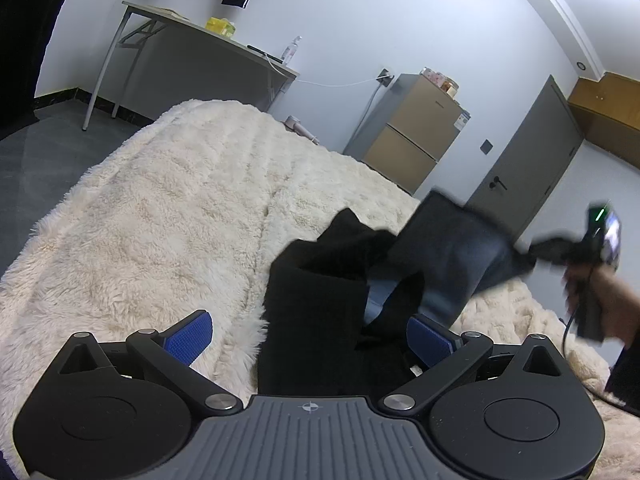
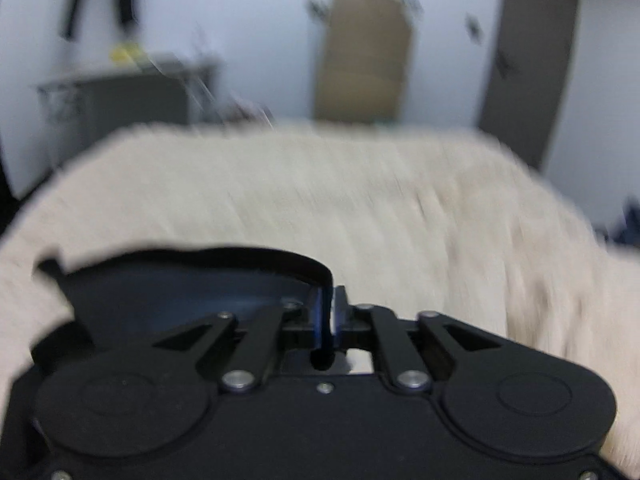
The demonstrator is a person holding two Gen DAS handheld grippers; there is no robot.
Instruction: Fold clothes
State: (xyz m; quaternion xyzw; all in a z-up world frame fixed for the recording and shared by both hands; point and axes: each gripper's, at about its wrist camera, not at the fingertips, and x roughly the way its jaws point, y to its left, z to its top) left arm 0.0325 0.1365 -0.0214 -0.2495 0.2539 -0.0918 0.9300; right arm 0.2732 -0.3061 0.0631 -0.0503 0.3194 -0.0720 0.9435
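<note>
A bed covered by a cream shaggy blanket (image 1: 168, 200) serves as the folding surface. On the near side of the blanket a black garment (image 1: 320, 300) lies bunched. One end of it is lifted off the blanket by the right tongs (image 2: 329, 308), clenched on a thin fabric edge, probably to spread it. The left tongs (image 1: 308, 334) are held released, pads wide apart either side of the heap. Only the left view shows the stretched cloth; the right view is blurred.
</note>
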